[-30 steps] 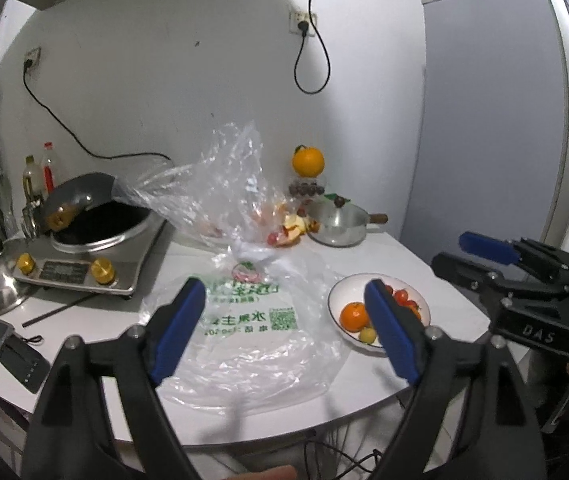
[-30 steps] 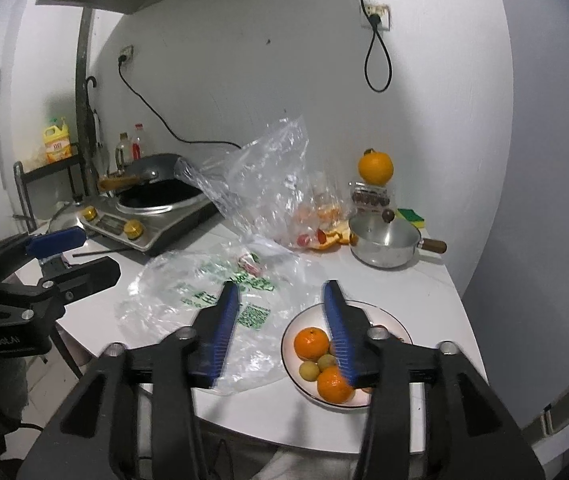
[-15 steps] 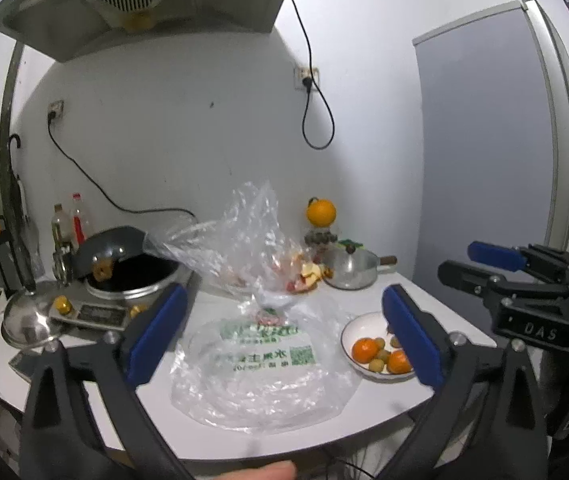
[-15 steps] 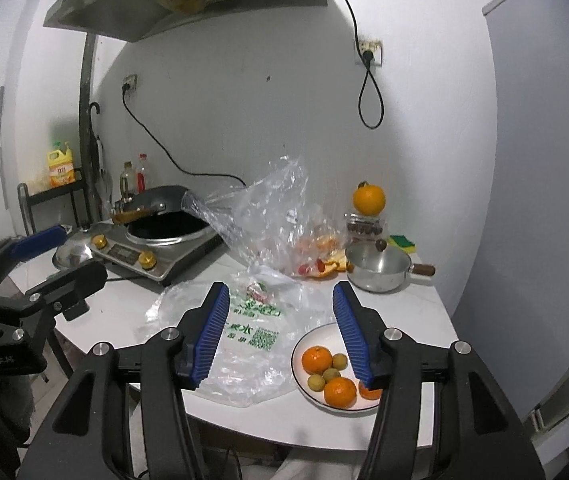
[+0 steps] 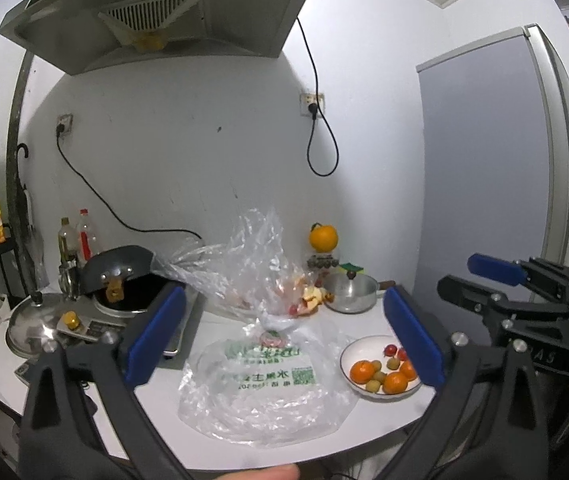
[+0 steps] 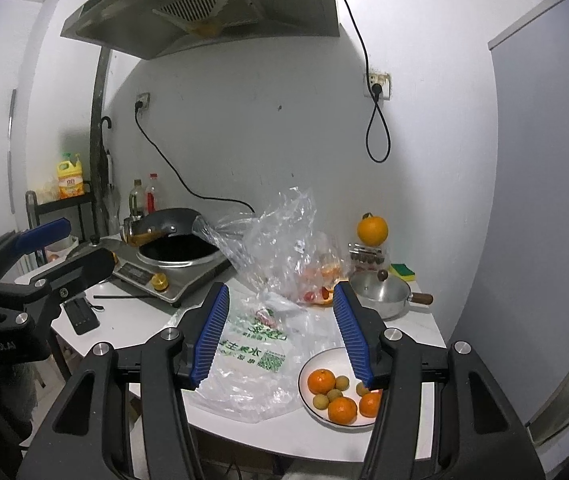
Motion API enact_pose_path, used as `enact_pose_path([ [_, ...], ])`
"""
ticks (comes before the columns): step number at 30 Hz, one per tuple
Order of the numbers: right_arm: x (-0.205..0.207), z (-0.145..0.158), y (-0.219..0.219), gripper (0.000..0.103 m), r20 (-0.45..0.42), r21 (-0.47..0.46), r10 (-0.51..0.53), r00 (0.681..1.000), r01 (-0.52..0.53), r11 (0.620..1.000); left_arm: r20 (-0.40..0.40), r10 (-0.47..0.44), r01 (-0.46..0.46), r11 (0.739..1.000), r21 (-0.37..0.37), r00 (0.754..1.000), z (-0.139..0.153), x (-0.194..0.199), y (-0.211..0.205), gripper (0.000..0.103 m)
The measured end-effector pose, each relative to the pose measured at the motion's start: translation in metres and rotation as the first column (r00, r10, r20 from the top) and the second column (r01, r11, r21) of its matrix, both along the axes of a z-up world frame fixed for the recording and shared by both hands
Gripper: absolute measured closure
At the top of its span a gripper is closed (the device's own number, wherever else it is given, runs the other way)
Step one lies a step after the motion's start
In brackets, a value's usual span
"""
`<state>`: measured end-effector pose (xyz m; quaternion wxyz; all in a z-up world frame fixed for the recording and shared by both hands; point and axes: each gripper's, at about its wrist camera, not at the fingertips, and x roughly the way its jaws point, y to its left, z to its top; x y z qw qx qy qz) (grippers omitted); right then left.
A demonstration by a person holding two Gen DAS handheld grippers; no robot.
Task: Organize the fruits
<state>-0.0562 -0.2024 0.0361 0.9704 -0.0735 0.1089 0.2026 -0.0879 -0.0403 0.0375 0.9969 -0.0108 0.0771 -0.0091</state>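
Both grippers held off the white surface (image 5: 152,400), in front of its near rounded edge, pointing across it toward the back wall.

Left gripper (image 5: 284,338): jaws spread wide, having just been opening; nothing between them. Right gripper (image 6: 280,338): jaws partly apart, nothing clamped.

Task items: white plate (image 6: 304,376) near the front right edge of the surface, carrying mandarins (image 6: 321,381), small yellow-green fruits (image 6: 341,382) and, seen only from the left wrist, two small red fruits (image 5: 391,349) at its far side. In the right wrist view the right blue pad overlaps the plate's right portion and hides those. More fruit sits in a crumpled clear plastic bag (image 5: 256,268) toward the back. A flattened printed plastic bag (image 5: 264,384) lies just left of the plate; whether it touches the rim I cannot tell.

Left wrist only: steel pot lid (image 5: 30,326) at the far left of the surface, and the right gripper's body at frame right. Right wrist only: a dark remote-like object (image 6: 81,316) near the left edge, and the left gripper's body at frame left.

Both views: wok (image 6: 176,240) on an induction cooker (image 6: 172,276) rear left; small steel saucepan (image 6: 380,294) rear right, a sponge (image 6: 402,270) behind it; a large orange (image 6: 372,230) perched on a container by the wall.

Open room: bare strip in front of the plate along the near edge; bare patch between cooker and left edge.
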Motion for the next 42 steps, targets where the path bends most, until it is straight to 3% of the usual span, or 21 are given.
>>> enact_pose_path([
  [42, 0.059, -0.011, -0.02, 0.046, -0.06, 0.011, -0.038, 0.997, 0.039, 0.999, -0.054, -0.021, 0.02, 1.0, -0.022, 0.998, -0.007, 0.059, -0.012, 0.003],
])
